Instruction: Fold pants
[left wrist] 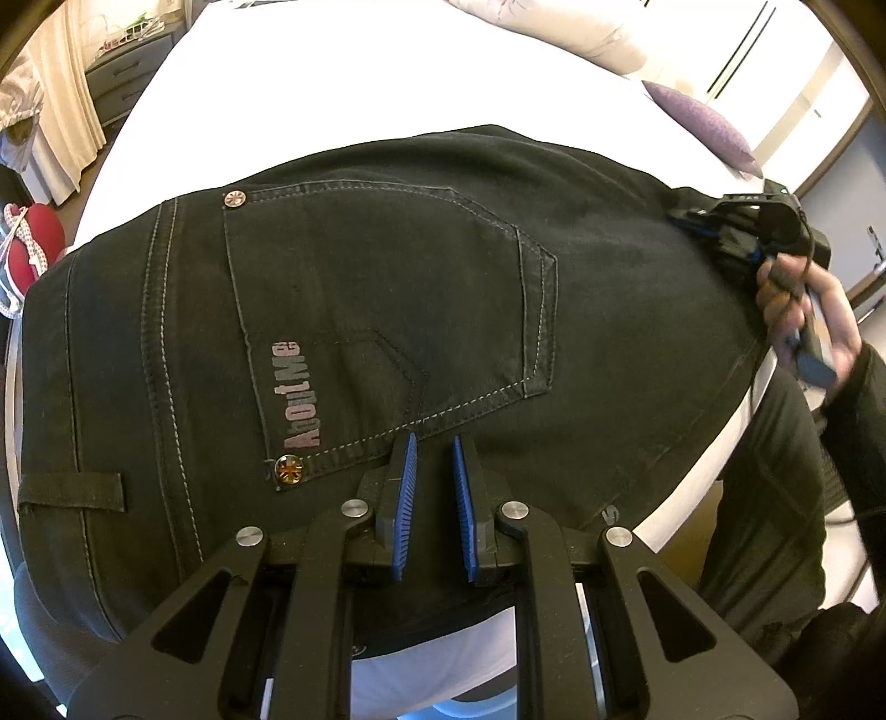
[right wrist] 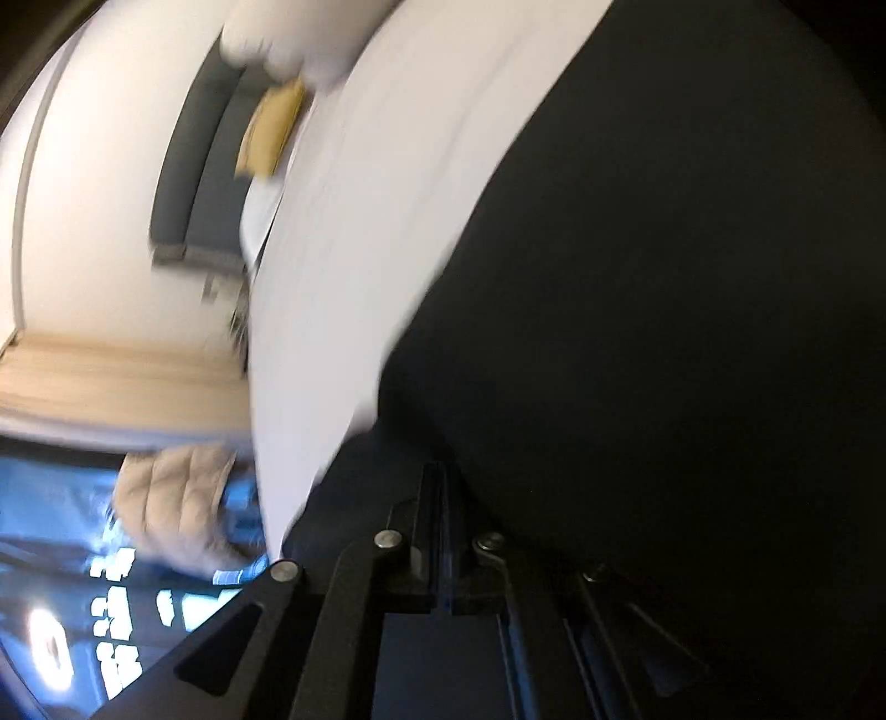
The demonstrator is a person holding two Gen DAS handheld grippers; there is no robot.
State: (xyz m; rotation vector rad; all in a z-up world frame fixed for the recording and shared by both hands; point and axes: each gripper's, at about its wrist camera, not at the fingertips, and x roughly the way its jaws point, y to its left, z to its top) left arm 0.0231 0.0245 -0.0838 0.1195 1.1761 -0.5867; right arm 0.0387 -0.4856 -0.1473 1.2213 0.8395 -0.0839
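Note:
Black jeans (left wrist: pixel 387 266) lie spread on a white bed (left wrist: pixel 332 83), back pocket with pink lettering facing up. My left gripper (left wrist: pixel 433 440) points down at their near edge, just below that pocket. Its blue pads (left wrist: pixel 408 482) stand a narrow gap apart, with dark cloth pinched between them. At the jeans' far right edge a hand (left wrist: pixel 797 310) holds my right gripper (left wrist: pixel 678 217), tips touching the cloth. The blurred right wrist view shows that gripper (right wrist: pixel 440 468) shut against the dark jeans (right wrist: pixel 664 277). Whether cloth sits between its fingers cannot be made out.
A purple pillow (left wrist: pixel 703 127) and a white pillow (left wrist: pixel 554 27) rest at the head of the bed. A grey dresser (left wrist: pixel 127 72) and a red object (left wrist: pixel 33 238) stand left of it. The person's dark-clad leg (left wrist: pixel 775 498) is at the right bedside.

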